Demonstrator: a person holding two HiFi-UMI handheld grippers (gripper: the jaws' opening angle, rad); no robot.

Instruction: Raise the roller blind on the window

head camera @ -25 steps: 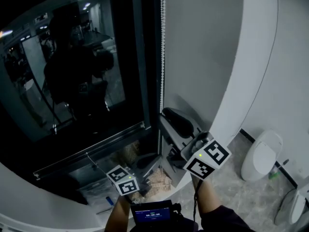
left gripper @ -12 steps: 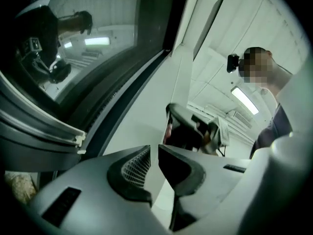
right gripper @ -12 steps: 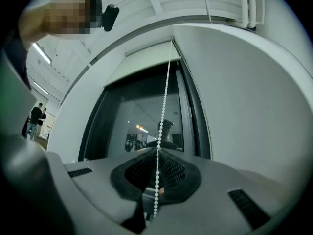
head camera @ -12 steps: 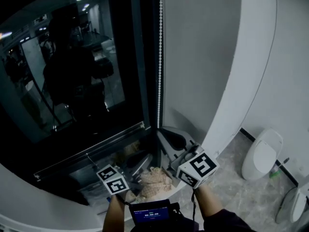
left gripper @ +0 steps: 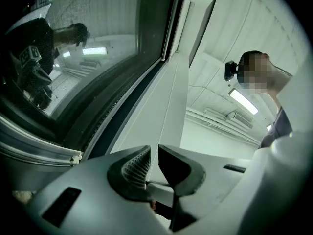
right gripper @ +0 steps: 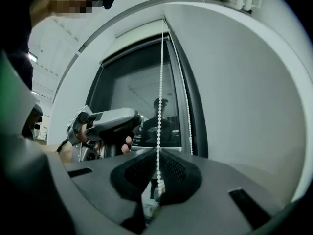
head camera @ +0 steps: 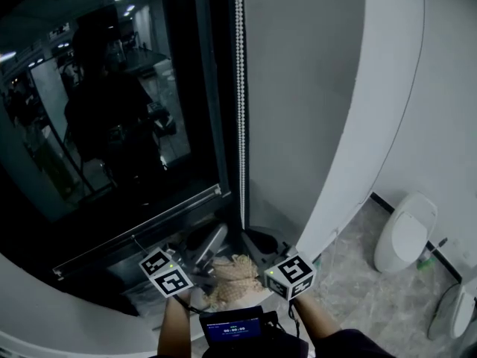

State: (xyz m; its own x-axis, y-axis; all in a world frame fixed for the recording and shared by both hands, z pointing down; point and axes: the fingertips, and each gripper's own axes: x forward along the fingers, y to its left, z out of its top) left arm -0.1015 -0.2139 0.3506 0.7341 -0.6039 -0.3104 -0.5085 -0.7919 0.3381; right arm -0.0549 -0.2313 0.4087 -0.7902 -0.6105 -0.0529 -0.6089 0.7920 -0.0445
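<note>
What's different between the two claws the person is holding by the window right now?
The right claw has just closed and pinches the bead chain; the left claw has a narrow gap between its jaws with nothing in it. In the head view the right claw sits under the chain, the left claw off to its left. Both carry a marker cube.

No legible text or numbers

I see the bead chain (head camera: 239, 88) hanging just right of the window (head camera: 112, 110); my right gripper (head camera: 250, 239) clamps it low down; my left gripper (head camera: 214, 236) sits just left; a floor fixture (head camera: 405, 233) stands far right.
</note>
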